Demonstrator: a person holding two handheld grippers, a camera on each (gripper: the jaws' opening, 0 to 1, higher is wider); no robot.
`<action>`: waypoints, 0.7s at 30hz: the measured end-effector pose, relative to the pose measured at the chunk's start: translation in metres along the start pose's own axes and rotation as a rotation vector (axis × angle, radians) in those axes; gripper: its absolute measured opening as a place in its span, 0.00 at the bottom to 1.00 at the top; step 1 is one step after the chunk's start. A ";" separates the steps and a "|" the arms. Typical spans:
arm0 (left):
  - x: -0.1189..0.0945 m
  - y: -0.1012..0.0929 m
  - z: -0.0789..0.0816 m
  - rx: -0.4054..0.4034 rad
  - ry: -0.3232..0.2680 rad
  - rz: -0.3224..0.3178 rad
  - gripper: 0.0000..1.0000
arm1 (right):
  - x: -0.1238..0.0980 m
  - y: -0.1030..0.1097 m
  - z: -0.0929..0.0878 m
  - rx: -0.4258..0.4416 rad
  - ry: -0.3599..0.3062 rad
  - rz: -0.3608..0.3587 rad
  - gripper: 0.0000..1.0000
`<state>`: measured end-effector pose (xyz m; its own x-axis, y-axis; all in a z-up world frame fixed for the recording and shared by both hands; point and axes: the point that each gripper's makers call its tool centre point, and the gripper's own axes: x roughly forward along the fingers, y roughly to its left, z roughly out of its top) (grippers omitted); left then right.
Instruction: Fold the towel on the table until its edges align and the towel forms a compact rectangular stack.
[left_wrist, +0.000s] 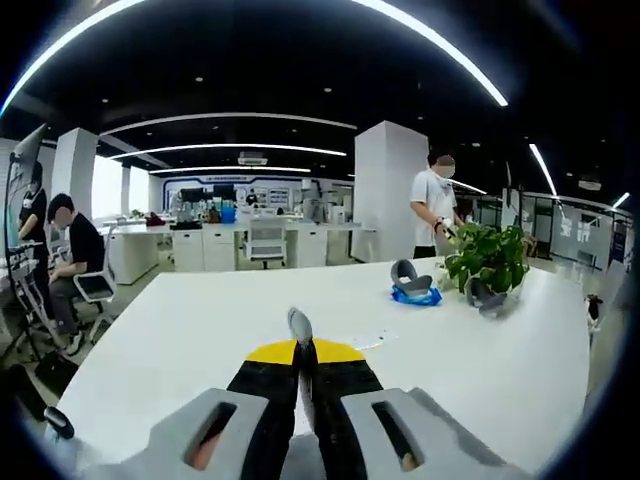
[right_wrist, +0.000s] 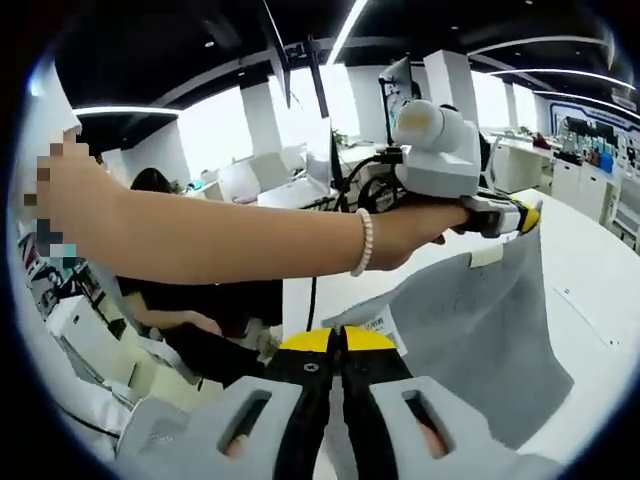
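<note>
Right now my left gripper (right_wrist: 520, 215) and right gripper (right_wrist: 343, 345) each pinch a corner of the grey towel (right_wrist: 480, 320), lifted above the white table (left_wrist: 200, 330) (it sags between). Uneven pull could slip a corner free, misaligning the edges.

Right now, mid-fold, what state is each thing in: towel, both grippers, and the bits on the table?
towel: lifted, hanging between both grippers
left gripper: shut on towel corner
right gripper: shut on towel edge
table: white, bare in front
potted plant: upright at far edge
blue cloth: bunched near plant
</note>
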<state>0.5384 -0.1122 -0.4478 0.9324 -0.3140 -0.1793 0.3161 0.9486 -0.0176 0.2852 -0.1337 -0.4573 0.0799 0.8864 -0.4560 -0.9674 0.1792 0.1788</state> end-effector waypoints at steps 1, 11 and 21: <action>-0.001 0.002 -0.003 -0.003 0.004 0.004 0.04 | 0.004 0.000 -0.002 -0.011 0.005 0.004 0.00; 0.001 0.042 -0.046 -0.026 0.058 0.019 0.04 | 0.045 0.002 -0.022 -0.039 0.037 0.043 0.00; 0.010 0.071 -0.095 -0.070 0.124 0.029 0.04 | 0.080 -0.006 -0.044 -0.026 0.062 0.064 0.00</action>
<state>0.5538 -0.0447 -0.5441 0.9109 -0.2828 -0.3005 0.2719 0.9591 -0.0784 0.2867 -0.0822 -0.5333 0.0031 0.8676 -0.4972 -0.9761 0.1107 0.1871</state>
